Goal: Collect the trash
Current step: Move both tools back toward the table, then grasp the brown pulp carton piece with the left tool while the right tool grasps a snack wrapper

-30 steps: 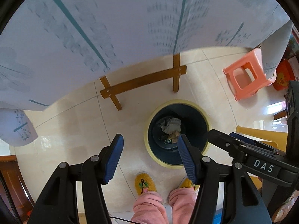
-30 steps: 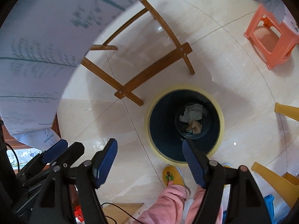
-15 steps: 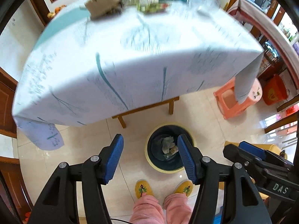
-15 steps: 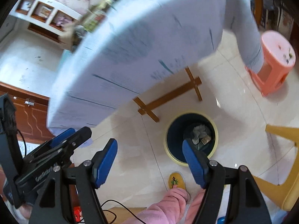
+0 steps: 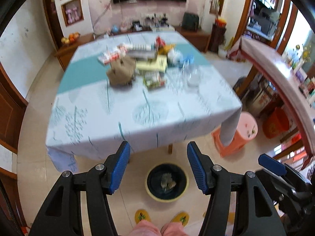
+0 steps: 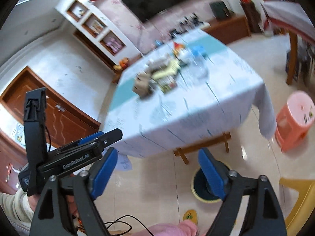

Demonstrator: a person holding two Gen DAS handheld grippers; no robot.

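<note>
Left gripper (image 5: 158,163) sits part open, nothing between the pads. Right gripper (image 6: 157,169) has its jaws opening, wide already, also empty. Both hang above the floor at the near edge of the bench (image 5: 137,118), angled down and forward.

Bin (image 5: 167,181) stands on the floor right below the left gripper, just in front of the person's slippers (image 5: 142,216). A few crumpled scraps (image 5: 167,181) lie at its bottom, so part of the collecting looks done. In the right wrist view the bin (image 6: 198,184) is half hidden behind the right finger.

Plenty left: a pile of trash (image 5: 141,63) sits in the middle of the bench, well apart from both grippers. Brown crumpled bag (image 5: 122,72) is nearest on the left, a green-red wrapper (image 5: 154,80) just beside it, a yellow box (image 5: 151,64) behind, a clear cup or bottle (image 5: 194,74) to the right. The view is motion-blurred, so item types are probably as named, not certain.

Judgement: mid-task, between drops. Next pick needs a reach out over the bench to the pile; the bag looks the easiest grab. Bin has lots of room.
</note>
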